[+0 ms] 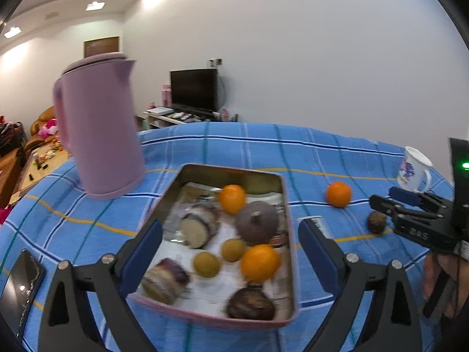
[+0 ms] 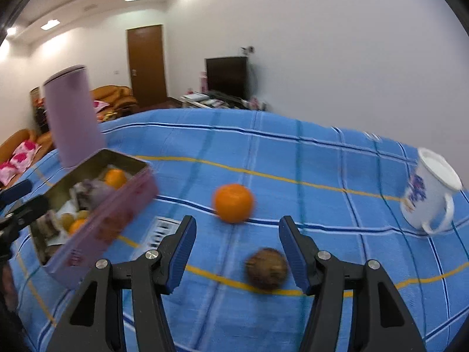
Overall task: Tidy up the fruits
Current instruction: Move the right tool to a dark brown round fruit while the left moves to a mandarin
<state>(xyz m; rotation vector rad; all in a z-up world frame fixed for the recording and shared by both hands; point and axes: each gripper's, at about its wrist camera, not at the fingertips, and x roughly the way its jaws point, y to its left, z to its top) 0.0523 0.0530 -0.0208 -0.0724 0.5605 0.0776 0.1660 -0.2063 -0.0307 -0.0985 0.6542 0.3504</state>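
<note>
Item: brown fruit, round, no long axis; lies loose on the blue cloth, outside the tin.
Position: just ahead of the right gripper, between its fingertips, nearer the right-hand pad.
Right gripper: jaws partly open, empty.
Left gripper: jaws wide, empty, over the tin; farther off.
Also loose: orange, beyond.
</note>
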